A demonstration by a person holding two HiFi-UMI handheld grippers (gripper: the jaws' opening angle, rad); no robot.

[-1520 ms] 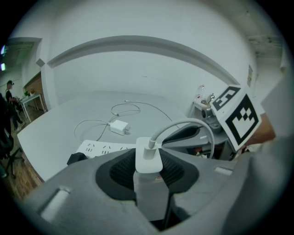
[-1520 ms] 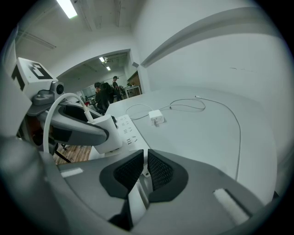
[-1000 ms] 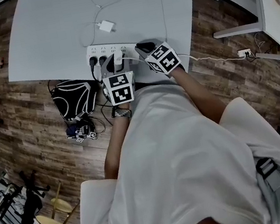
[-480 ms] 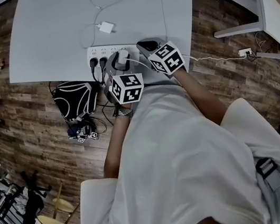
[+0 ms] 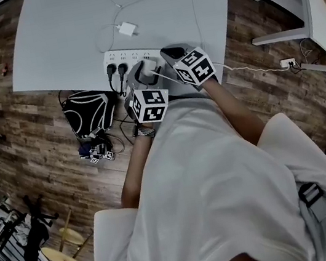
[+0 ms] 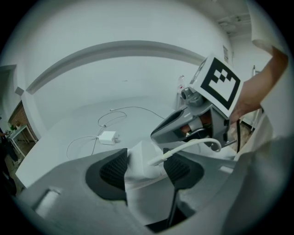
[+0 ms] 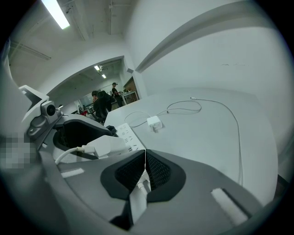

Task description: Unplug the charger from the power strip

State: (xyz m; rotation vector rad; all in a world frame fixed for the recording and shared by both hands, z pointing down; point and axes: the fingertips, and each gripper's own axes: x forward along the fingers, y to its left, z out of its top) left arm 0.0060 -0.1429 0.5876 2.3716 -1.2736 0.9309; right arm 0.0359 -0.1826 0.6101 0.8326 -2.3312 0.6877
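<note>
A white charger (image 5: 147, 67) sits between the pads of my left gripper (image 5: 146, 69), just off the white power strip (image 5: 128, 56) near the table's front edge. In the left gripper view the charger (image 6: 143, 160) fills the gap of the left gripper (image 6: 144, 166), whose jaws are opening while both pads still touch it. Its white cable (image 6: 188, 146) curves right toward my right gripper (image 6: 193, 126). My right gripper (image 7: 145, 170) is shut on that thin cable (image 7: 141, 186). From there I see the charger (image 7: 105, 146) above the strip (image 7: 128, 134).
A second white charger (image 5: 127, 29) with a looping cable lies farther back on the white table (image 5: 60, 45). Two black plugs (image 5: 115, 70) sit in the strip's left end. A black bag (image 5: 88, 112) lies on the wooden floor, and another white table (image 5: 317, 12) stands at right.
My left gripper has rolled and shifted slightly right, and the white charger now shows between its jaws clear of the strip. The right gripper has stayed in place.
</note>
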